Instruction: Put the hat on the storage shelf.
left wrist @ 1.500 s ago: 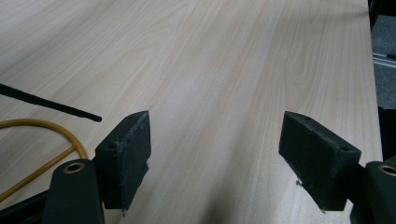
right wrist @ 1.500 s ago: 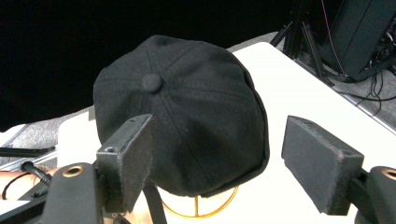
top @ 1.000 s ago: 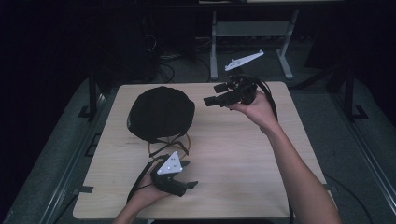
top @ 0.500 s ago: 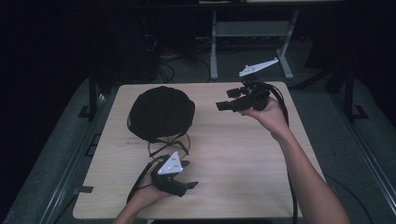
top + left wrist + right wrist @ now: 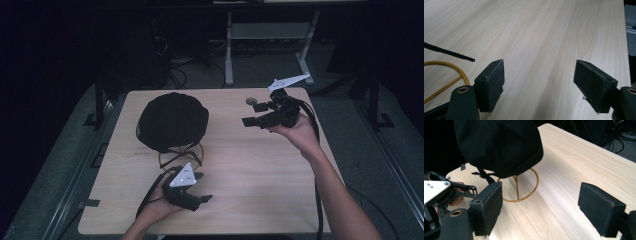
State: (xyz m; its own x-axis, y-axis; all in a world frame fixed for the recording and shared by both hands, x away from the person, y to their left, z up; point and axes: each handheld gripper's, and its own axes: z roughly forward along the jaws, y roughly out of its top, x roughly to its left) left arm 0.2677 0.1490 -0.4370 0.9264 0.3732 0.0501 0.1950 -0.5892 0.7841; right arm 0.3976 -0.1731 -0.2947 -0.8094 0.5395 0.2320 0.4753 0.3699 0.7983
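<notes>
A black cap (image 5: 172, 120) rests on a gold wire stand (image 5: 181, 155) at the left middle of the wooden table (image 5: 260, 175). My left gripper (image 5: 204, 187) lies low near the front edge, just in front of the stand, with its jaws open on bare wood (image 5: 540, 72). The stand's ring (image 5: 446, 66) curves past its left jaw. My right gripper (image 5: 252, 114) hovers over the back right of the table, pointing left at the cap, open and empty. In the right gripper view (image 5: 540, 202) the cap (image 5: 499, 145) and the stand (image 5: 524, 187) lie ahead.
A small grey disc (image 5: 251, 101) sits on the table near the right gripper. A metal frame (image 5: 265, 35) and cables stand on the dark floor behind the table. A thin black strap end (image 5: 449, 52) lies on the wood by the ring.
The right gripper has moved to the right and a little lower, away from the cap. The left gripper has stayed where it was.
</notes>
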